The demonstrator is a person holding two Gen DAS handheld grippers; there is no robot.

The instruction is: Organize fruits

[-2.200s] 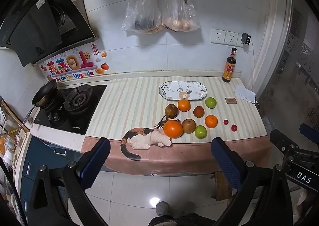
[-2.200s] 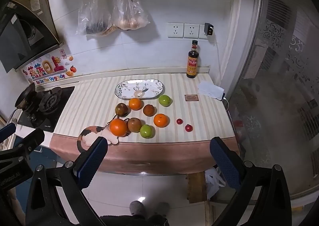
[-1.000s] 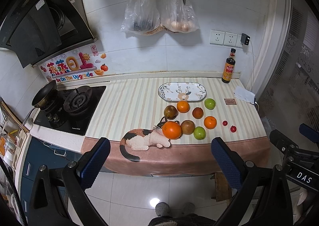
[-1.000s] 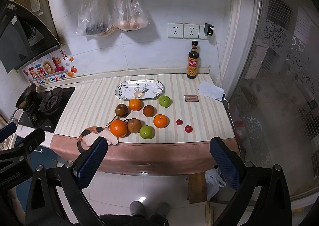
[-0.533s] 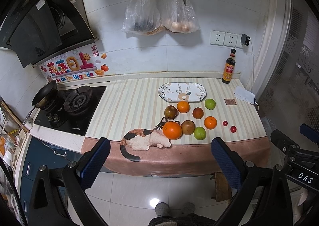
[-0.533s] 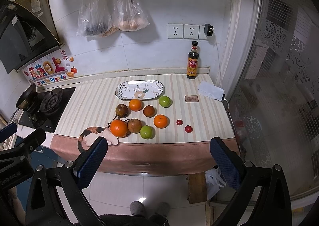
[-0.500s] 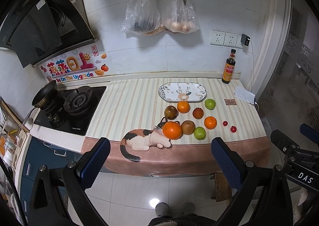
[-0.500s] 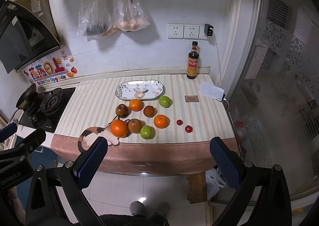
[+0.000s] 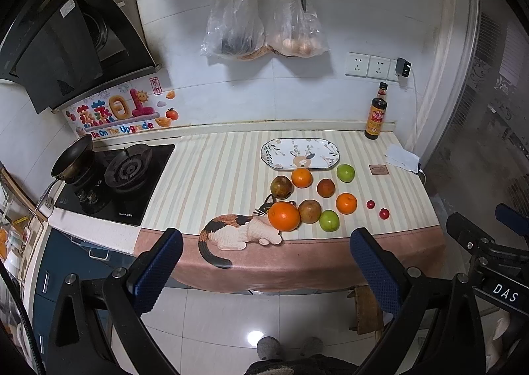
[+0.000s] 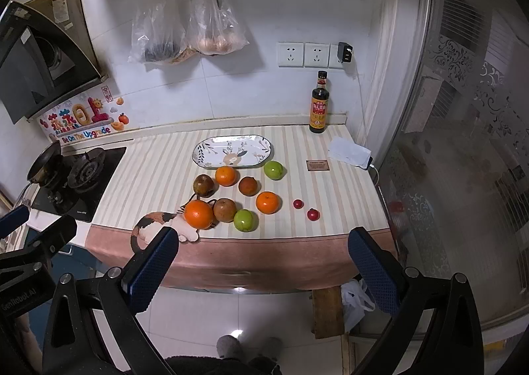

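Several fruits lie loose on the striped counter: a large orange, two smaller oranges, two green apples, brown fruits and two small red ones. An empty oval patterned plate stands behind them. My left gripper and right gripper are both open and empty, held off the counter's front edge, above the floor.
A cat picture is printed at the cloth's front edge. A gas stove with a pan is at the left. A sauce bottle, a folded cloth and a small card are at the right. Bags and scissors hang on the wall.
None beyond a slight drift of both views; the fruits and plate have not moved, and both grippers stay open.
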